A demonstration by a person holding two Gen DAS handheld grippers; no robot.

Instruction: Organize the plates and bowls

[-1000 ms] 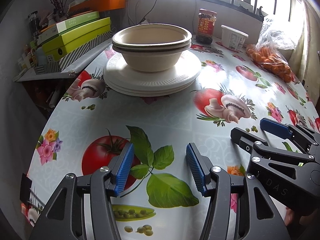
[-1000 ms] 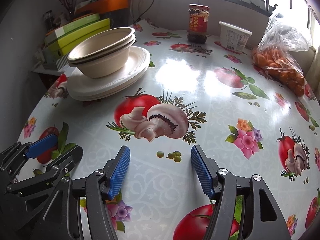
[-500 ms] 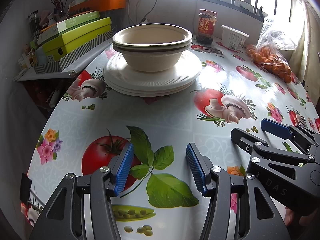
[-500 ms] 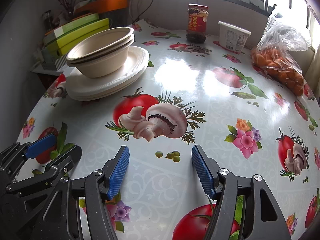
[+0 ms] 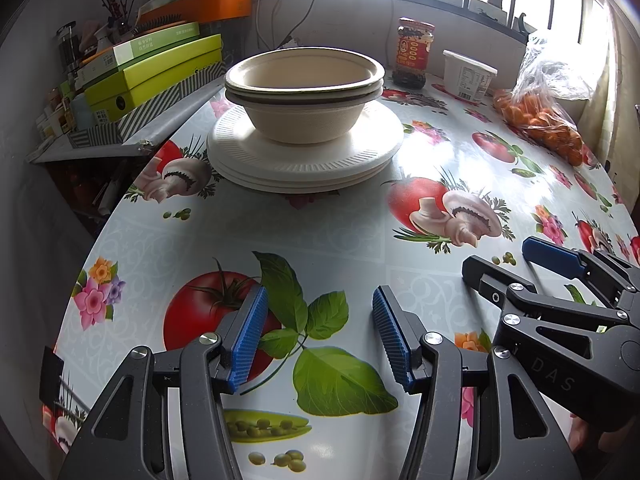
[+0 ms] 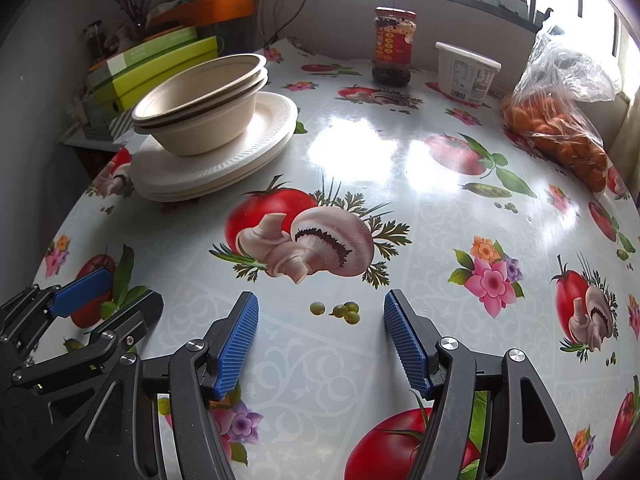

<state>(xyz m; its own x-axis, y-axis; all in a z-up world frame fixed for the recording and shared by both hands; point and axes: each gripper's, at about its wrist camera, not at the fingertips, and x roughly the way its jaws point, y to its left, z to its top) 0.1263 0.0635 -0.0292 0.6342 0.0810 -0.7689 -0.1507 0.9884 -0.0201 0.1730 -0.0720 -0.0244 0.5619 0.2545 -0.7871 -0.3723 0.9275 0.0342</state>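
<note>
Left gripper: jaws apart, nothing between them, poised over the surface.
Bowls: nested on the plates, straight ahead of this gripper, well apart.
Right gripper: jaws apart and empty; stack lies ahead to its left, so the left gripper looks better lined up.

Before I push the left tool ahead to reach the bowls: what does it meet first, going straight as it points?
Probably the tablecloth, since the left tool tilts downward; the stacked bowls sit farther along.
</note>
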